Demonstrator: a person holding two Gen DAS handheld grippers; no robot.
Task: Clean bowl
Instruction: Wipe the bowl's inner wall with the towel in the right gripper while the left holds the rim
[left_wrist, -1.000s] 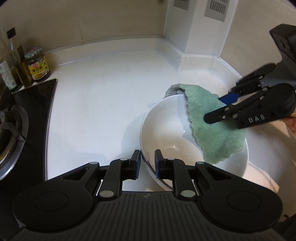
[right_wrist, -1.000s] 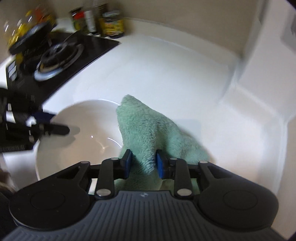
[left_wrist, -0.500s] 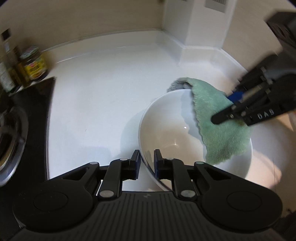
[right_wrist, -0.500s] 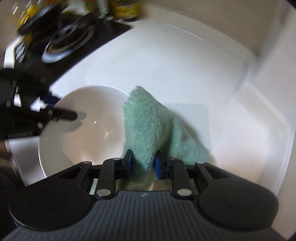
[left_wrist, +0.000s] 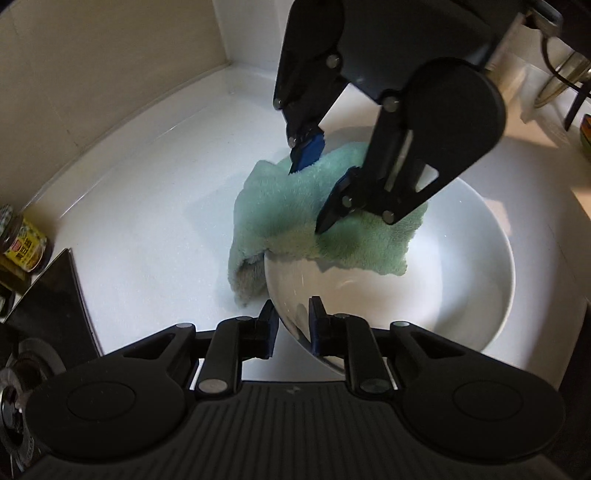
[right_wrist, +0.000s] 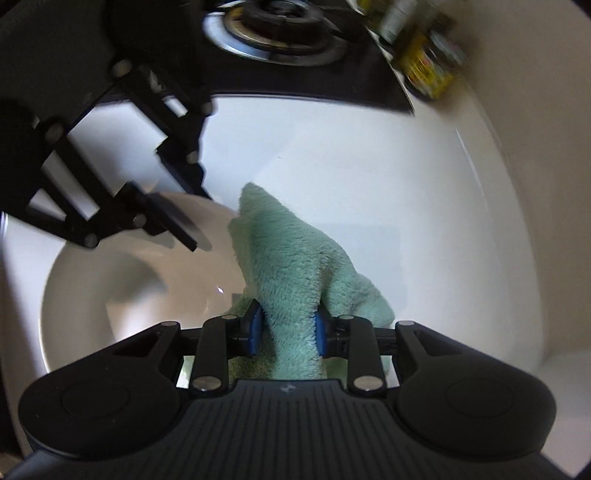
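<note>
We've got the left gripper (left_wrist: 291, 326) pinching the near rim of the white bowl (left_wrist: 461, 295) on the counter (left_wrist: 147, 229). Our right gripper (right_wrist: 286, 332), clamped on the green cloth (right_wrist: 291, 266), sits over the far rim, cloth draped half inside, the basin lying just to its left.

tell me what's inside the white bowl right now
Part of the green cloth lies inside the white bowl, draped over its rim and clamped by the right gripper. The bare inner wall looks clean; whatever lies under the cloth is hidden.
</note>
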